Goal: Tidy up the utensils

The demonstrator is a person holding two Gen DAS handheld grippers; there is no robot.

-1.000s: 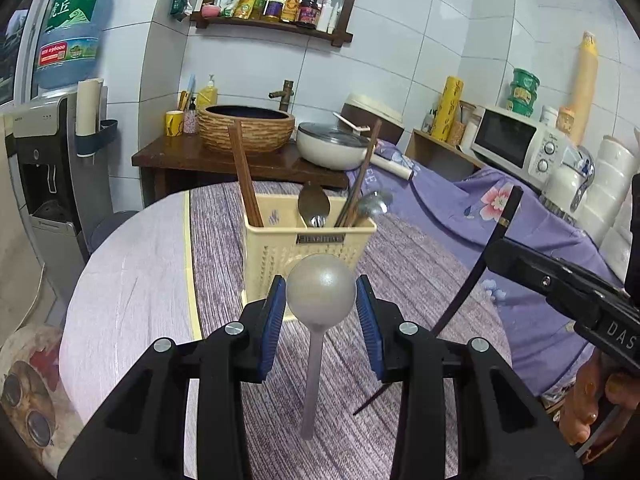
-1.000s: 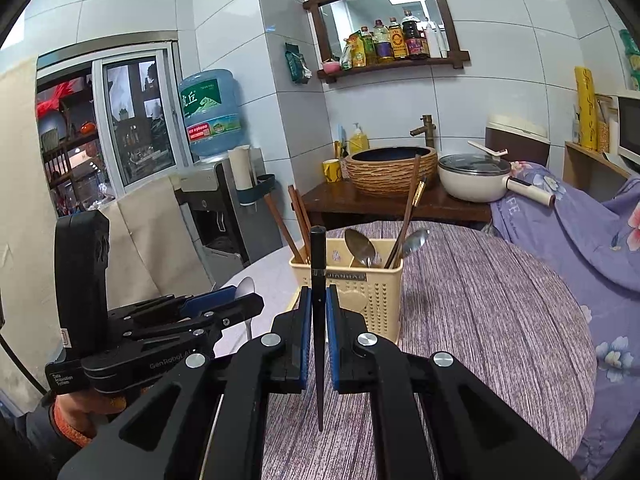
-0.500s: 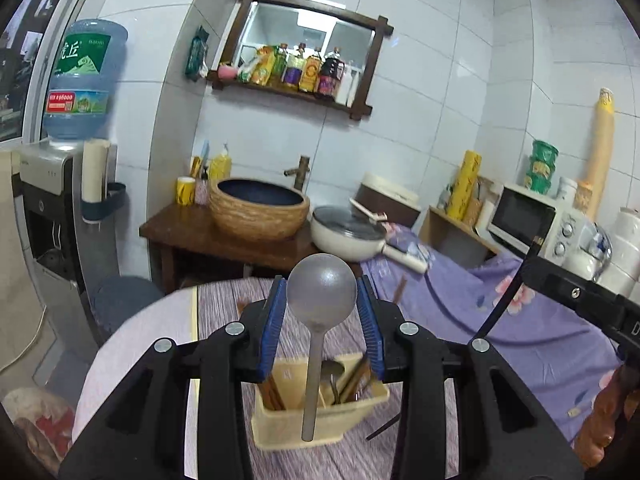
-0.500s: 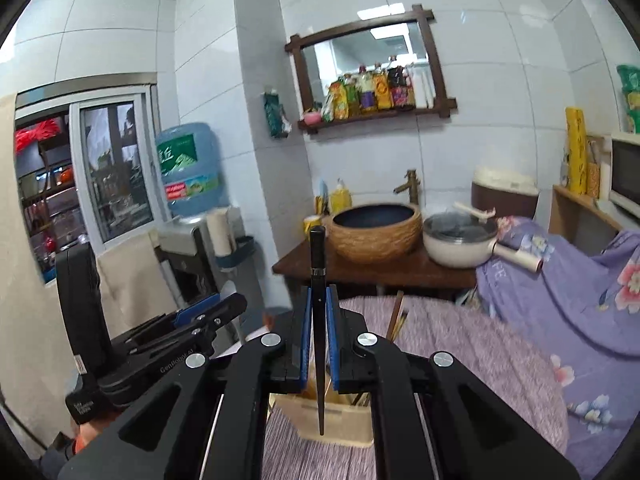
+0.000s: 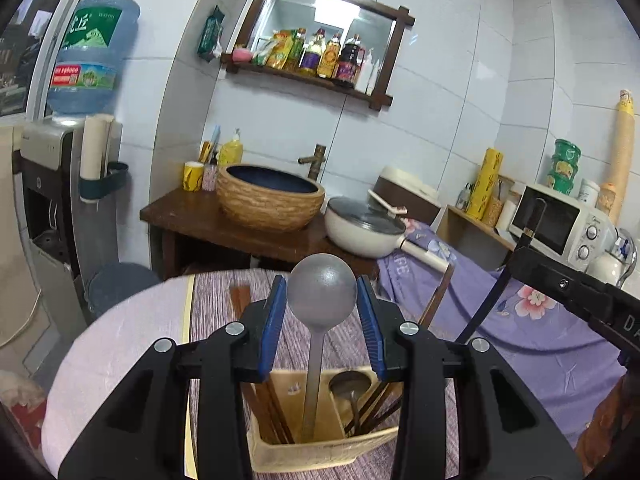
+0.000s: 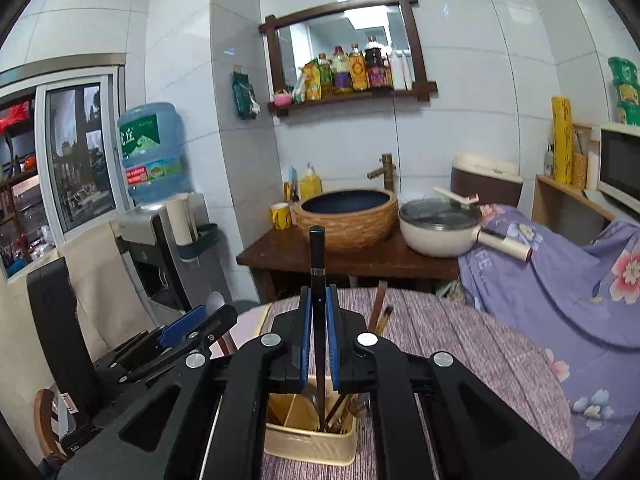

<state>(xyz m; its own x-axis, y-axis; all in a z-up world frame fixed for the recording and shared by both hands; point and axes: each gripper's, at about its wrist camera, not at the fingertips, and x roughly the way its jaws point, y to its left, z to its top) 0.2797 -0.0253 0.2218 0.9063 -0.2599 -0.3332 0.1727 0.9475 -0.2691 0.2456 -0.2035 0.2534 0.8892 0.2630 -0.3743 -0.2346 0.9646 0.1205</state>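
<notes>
A cream plastic utensil basket point(image 5: 304, 454) stands on the round table and shows in the right wrist view too point(image 6: 308, 444). It holds wooden chopsticks point(image 5: 266, 408) and a spoon point(image 5: 350, 386). My left gripper point(image 5: 322, 316) is shut on a grey metal spoon point(image 5: 322, 292), bowl up, its handle reaching down into the basket. My right gripper point(image 6: 319, 334) is shut on a black chopstick point(image 6: 318, 264), upright, its tip down inside the basket. The left gripper also shows at the left of the right wrist view point(image 6: 196, 326).
A striped purple mat point(image 6: 460, 344) covers the round table. Behind it stand a wooden stand with a woven basin point(image 5: 270, 200) and a white pot point(image 5: 362, 230). A water dispenser point(image 5: 60, 184) is at the left, a microwave point(image 5: 560, 220) at the right.
Both grippers rose and came over the basket, so I look down into it. The spoon handle and the chopstick tip now reach into the basket.
</notes>
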